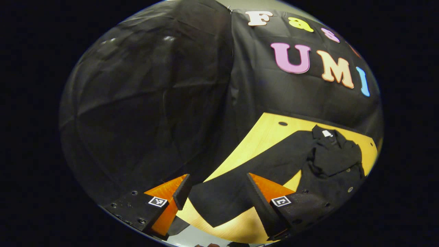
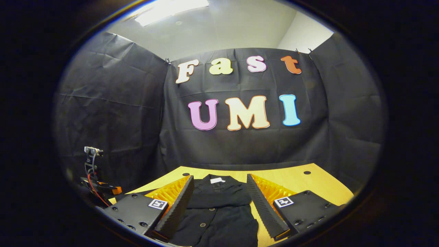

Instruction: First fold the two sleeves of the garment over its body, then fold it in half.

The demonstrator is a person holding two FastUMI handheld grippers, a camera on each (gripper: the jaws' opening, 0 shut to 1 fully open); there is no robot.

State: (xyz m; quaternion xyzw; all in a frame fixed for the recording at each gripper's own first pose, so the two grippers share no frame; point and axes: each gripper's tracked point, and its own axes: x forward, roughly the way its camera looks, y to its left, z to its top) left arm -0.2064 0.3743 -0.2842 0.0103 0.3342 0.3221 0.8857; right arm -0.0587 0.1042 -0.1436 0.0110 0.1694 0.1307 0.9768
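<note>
The black garment (image 1: 329, 161) lies on the tabletop (image 1: 264, 133), 1 sleeve (image 1: 240, 181) stretched out leftward. Left tongs (image 1: 216, 199) hover released above that sleeve; a shallow pinch could slip. Right tongs (image 2: 221, 202), also released, straddle the collar.

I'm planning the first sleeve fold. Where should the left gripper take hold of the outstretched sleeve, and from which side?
Probably at the sleeve's cuff end, the free end lying flat on the table right ahead of the open left gripper. Come down from above and pinch the edge; the rest runs toward the garment's body, so the cuff carries over easily.
</note>
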